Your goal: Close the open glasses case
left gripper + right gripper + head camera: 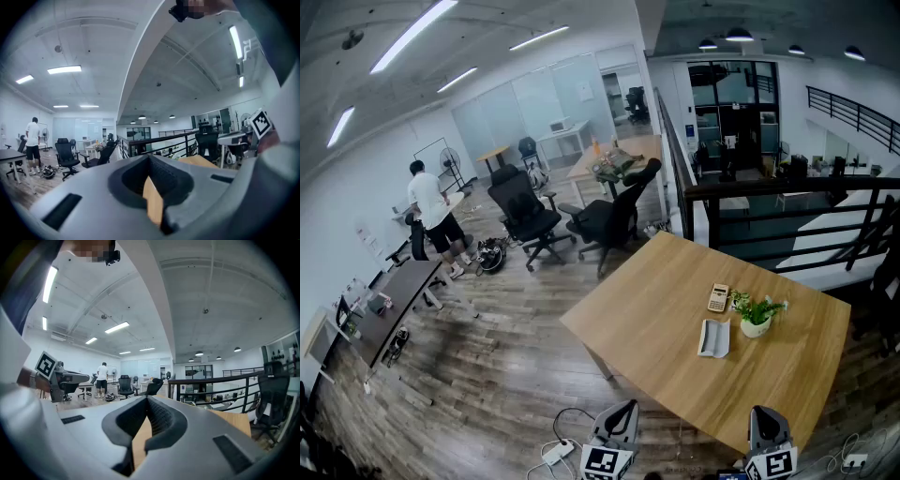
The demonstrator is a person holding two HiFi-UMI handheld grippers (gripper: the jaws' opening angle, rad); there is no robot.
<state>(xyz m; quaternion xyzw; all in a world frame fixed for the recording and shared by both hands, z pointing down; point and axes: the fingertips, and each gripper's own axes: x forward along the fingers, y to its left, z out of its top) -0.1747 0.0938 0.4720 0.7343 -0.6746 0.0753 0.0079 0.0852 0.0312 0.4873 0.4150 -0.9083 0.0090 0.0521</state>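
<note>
- The case [713,337] lies open on the wood counter [656,319], with its lid laid back.
- It sits near the middle of the counter, toward the far side from the claws.
- A little plant [757,317] in a white pot is just beside the case.
- A calculator [718,297] lies just past the case.
- The left claw [619,417] is low down, off the near edge of the counter, over the floor.
- The right claw [766,422] is by the near edge of the counter too.
- The case is out ahead of both claws and well apart from them. Neither claw touches it.
- Looking across, the case is between the two claws, closer to the right one.
- The left claw's two jaws are pressed together with nothing in them. Only a thin strip of the wood shows under the tips.
- The right claw's jaws are pressed together too, and they hold nothing.
- Both claws point nearly flat, out over the counter.
- A white plug strip [558,453] lies on the floor next to the left claw.
- Far off, a person [431,217] stands by a desk, with black chairs [525,214] close by.
</note>
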